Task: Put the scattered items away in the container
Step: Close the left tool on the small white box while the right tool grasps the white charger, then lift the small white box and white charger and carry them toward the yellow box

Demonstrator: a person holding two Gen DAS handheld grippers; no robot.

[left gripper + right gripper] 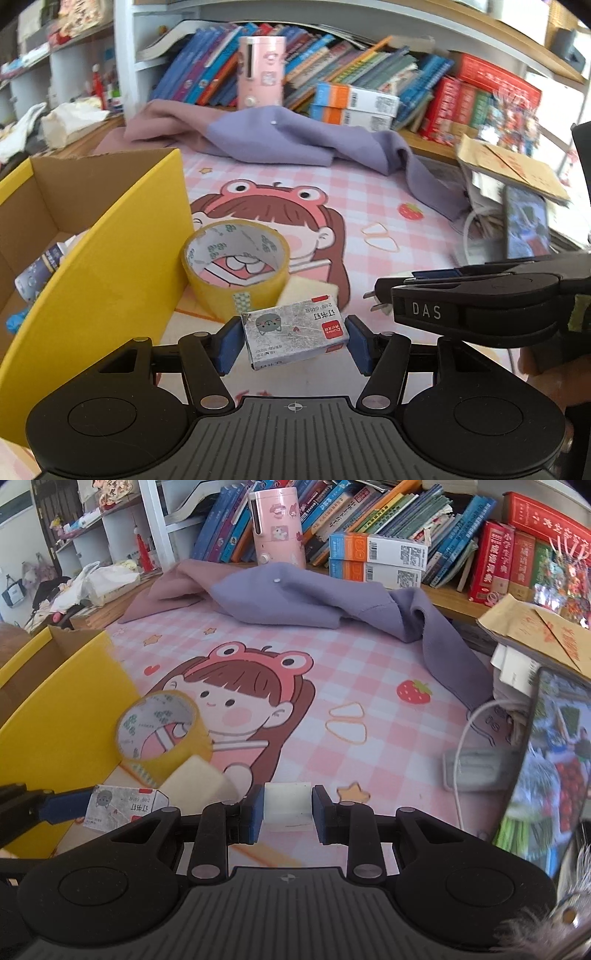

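A roll of yellow tape and a cream sponge sit beside my yellow box, crowding its wall. My left gripper pinches the staple box, long axis crosswise between the pads. My right gripper clamps a white block just above the pink mat.

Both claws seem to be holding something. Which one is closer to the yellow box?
Left. Its claw, gripping the staple box, sits beside the yellow box; the right claw, with its white block, is farther off.
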